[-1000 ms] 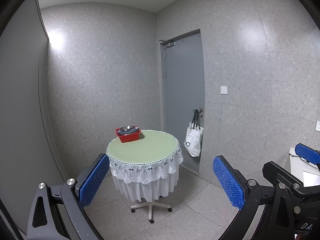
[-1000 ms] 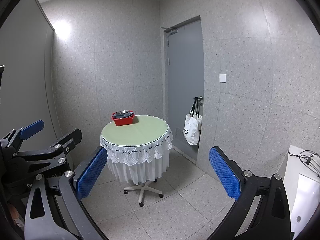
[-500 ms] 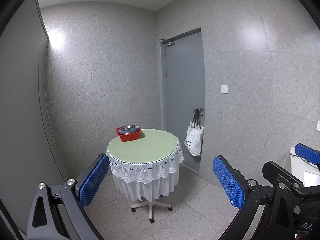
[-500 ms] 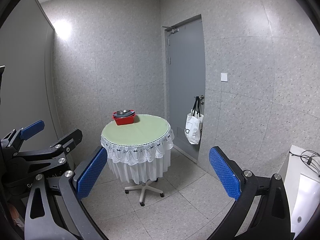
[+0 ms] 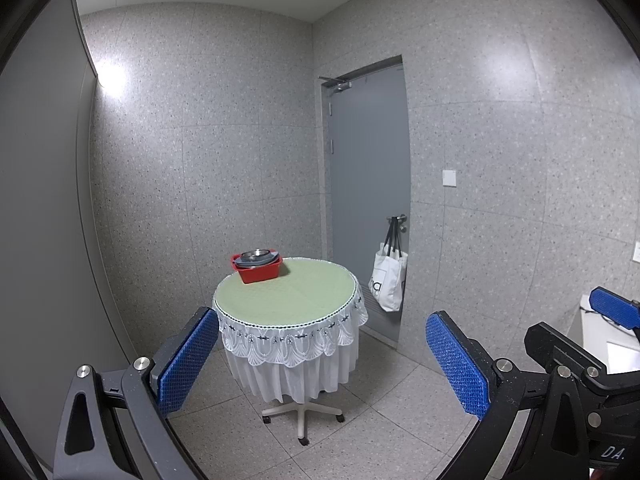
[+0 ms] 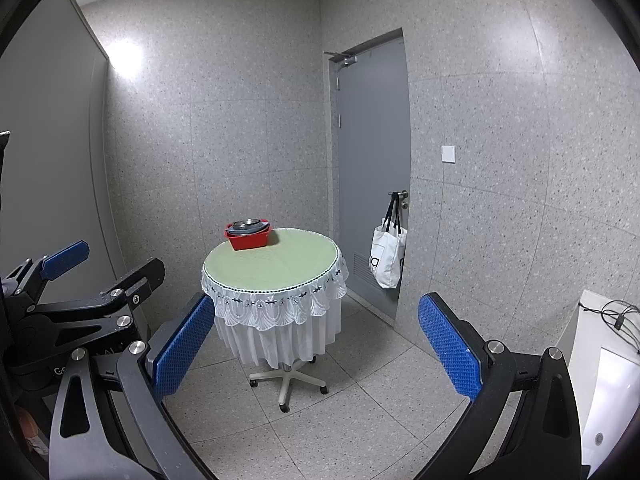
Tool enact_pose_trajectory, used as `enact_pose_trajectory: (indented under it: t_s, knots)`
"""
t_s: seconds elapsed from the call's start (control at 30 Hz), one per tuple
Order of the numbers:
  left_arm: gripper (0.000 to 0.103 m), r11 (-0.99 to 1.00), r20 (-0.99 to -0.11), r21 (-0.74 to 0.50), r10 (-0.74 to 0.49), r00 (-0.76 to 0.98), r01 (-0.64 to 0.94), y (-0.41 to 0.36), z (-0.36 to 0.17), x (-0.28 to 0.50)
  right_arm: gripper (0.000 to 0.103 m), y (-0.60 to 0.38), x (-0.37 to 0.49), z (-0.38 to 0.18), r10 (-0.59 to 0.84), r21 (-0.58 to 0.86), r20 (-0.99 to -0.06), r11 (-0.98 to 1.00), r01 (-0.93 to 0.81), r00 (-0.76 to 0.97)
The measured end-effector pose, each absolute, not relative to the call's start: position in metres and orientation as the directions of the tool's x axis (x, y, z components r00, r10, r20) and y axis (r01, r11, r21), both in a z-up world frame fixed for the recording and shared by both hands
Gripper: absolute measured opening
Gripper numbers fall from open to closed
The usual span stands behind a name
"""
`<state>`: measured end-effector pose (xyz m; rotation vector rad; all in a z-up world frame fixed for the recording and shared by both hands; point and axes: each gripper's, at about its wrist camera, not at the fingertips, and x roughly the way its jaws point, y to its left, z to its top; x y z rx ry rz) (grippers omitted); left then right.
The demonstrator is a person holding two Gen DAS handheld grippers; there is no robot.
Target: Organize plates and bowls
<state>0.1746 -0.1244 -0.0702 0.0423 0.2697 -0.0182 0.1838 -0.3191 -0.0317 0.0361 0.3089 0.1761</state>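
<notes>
Nothing has shifted; red basket (image 5: 258,270) holds stacked dishes (image 5: 256,257) on table (image 5: 296,300).

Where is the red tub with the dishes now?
In both wrist views the red tub stands on the round table, at its far left edge near the back wall, with the door to its right.

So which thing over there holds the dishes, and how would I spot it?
Find the round table with the green top and white lace skirt. At its far left edge sits a red tub, the only thing on it, with grey dishes stacked inside.
</notes>
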Motion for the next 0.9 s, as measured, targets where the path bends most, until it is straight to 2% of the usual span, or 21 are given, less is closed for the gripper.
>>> enact_pose_trajectory:
  t_s: [0.9]
  knots:
    - [0.103, 0.999, -0.267, 0.041, -0.012, 0.964, 0.024, -0.122, -0.076, 0.185, 0.103, -0.320, 0.189, -0.033, 0.180, 0.065, -0.304, 0.984, -0.169, 0.935]
